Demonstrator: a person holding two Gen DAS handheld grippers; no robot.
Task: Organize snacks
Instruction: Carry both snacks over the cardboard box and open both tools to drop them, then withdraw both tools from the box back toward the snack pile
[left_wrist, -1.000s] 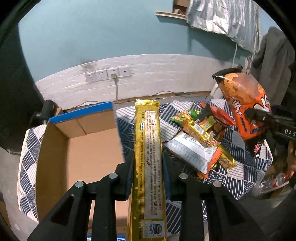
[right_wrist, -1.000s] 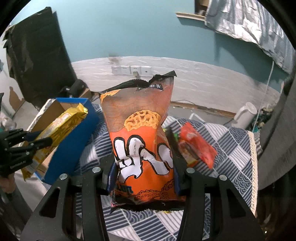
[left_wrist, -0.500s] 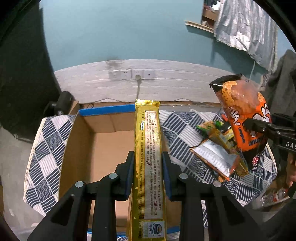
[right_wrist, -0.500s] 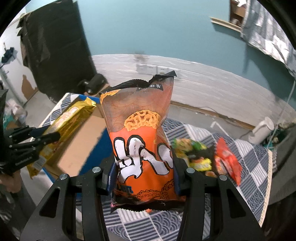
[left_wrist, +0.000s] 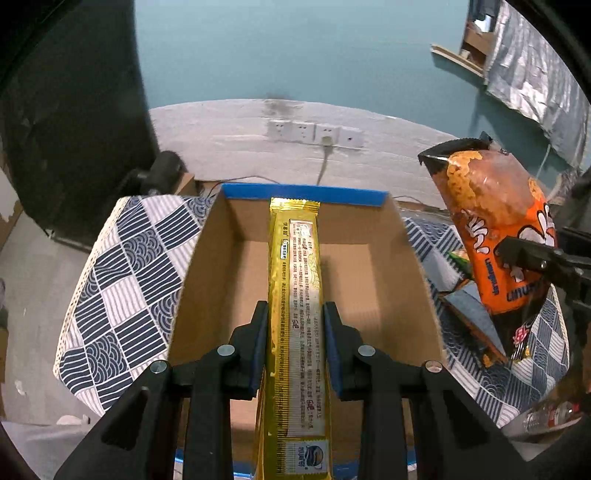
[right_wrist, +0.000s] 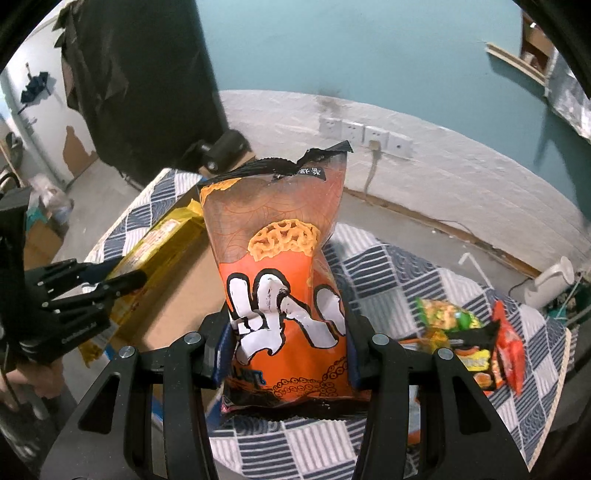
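left gripper (left_wrist: 294, 325) pinches gold pack (left_wrist: 295, 295) over box (left_wrist: 413, 266) | right gripper (right_wrist: 286, 354) clamps orange bag (right_wrist: 280, 280) | loose snacks (right_wrist: 465, 339), possibly four

A long gold snack packet (left_wrist: 297, 295) is held lengthwise above the open cardboard box (left_wrist: 373, 273); an orange puffed-snack bag (right_wrist: 284, 280) stands upright, held to its right, with small packets (right_wrist: 465, 343) lying on the cloth further right

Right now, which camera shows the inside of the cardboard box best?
The left wrist view: it looks straight into the cardboard box, showing its walls and floor. The right wrist view catches only a strip beside the orange bag.
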